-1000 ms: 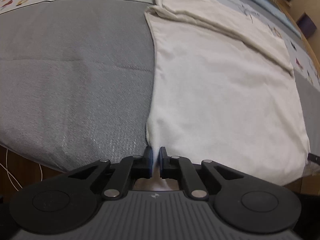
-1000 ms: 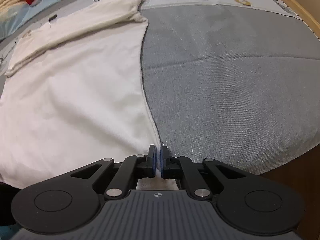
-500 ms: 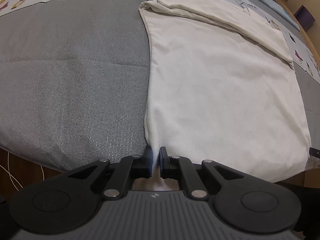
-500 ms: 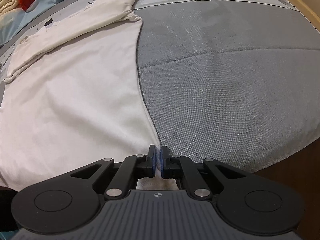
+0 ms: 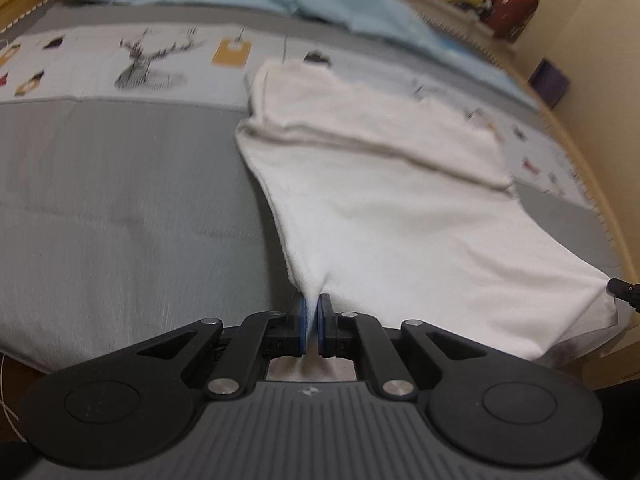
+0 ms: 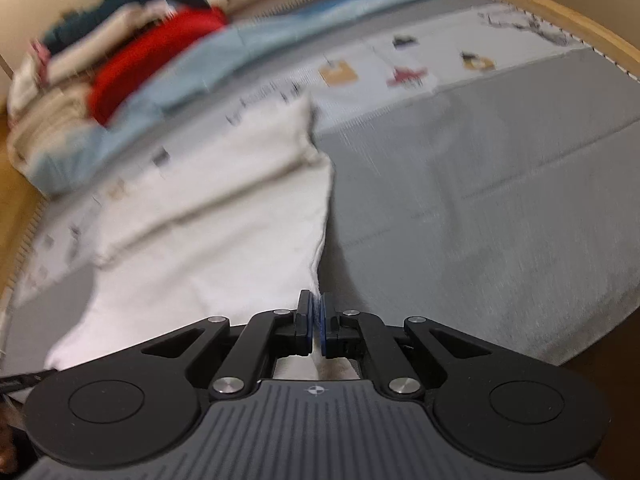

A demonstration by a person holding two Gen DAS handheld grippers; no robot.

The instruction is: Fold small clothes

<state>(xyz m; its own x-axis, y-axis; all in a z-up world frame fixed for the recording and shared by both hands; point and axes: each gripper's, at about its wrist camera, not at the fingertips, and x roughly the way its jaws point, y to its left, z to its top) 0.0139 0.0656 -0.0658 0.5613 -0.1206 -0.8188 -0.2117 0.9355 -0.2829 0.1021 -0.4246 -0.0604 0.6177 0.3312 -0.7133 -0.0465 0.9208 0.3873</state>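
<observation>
A cream-white garment [image 5: 400, 208] lies spread on a grey bed cover [image 5: 120, 220], its far end folded over. My left gripper [image 5: 311, 320] is shut on the garment's near left corner, lifted off the cover. In the right wrist view the same garment [image 6: 224, 232] fills the left half. My right gripper [image 6: 316, 322] is shut on its near right corner, also raised, and the cloth hangs taut from both grips. The right gripper's tip [image 5: 622, 290] shows at the far right of the left wrist view.
A printed sheet [image 5: 120, 60] with small pictures lies beyond the grey cover. Light blue bedding [image 5: 340, 8] and red cloth [image 6: 152, 56] pile at the far end. A wooden bed frame [image 6: 560, 8] curves along the edge. The bed's near edge is just below both grippers.
Both grippers have lifted and tilted up, raising the garment's near corners off the cover. The far end of the bed has come into view, and the frames are motion-blurred.
</observation>
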